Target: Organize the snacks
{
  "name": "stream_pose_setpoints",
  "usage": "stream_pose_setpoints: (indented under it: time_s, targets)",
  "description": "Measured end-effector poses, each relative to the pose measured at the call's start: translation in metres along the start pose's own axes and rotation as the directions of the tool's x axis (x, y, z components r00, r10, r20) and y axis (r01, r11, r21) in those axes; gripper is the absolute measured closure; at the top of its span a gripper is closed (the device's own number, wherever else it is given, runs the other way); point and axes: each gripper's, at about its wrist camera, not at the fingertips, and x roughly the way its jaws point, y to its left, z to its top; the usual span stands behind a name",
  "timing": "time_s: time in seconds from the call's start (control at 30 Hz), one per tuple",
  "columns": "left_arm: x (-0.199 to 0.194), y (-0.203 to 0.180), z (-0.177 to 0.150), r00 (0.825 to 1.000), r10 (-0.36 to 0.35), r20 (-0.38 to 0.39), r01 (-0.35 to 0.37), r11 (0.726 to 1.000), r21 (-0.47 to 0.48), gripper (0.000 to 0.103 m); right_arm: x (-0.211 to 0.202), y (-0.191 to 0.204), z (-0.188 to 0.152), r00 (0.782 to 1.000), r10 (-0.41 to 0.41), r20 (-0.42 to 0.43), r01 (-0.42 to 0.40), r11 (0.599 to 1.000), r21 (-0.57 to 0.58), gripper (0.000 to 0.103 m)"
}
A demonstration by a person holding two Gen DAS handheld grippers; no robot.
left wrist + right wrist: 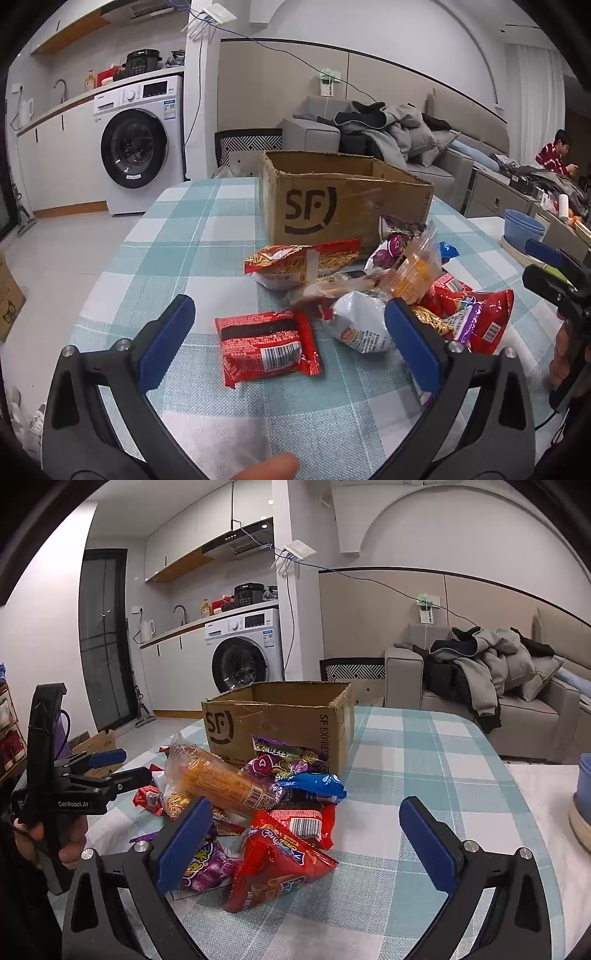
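Checked tablecloth (184, 229), cardboard box (317, 206) behind snack heap (258, 812), both tools (left (288, 347), right (306, 845)) gaping, empty.

Table (192, 229) in teal-and-white check cloth, open cardboard box (332, 206), snack packets (369, 295) heaped before it

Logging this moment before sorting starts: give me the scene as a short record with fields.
surface: table with teal checked cloth
container: open SF cardboard box, upright at the far side, nothing visible inside
snacks: loose pile in front of the box, none boxed yet
nearest to left tool: red flat packet, lying apart from the pile
nearest to right tool: red chip bag
on top of pile: long orange packet
left tool: open, holding nothing
right tool: open, holding nothing
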Motion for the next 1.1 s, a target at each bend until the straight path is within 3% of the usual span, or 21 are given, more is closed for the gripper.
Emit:
stream_pose_setpoints:
  time_s: [1.1]
  targets:
    - [0.0,0.006,0.001,1.0,0.011,0.009,-0.011,1.0,-0.008,0.001,-0.001,0.001,-0.001,1.0,-0.003,-0.006,0.003,1.0,-0.014,0.0]
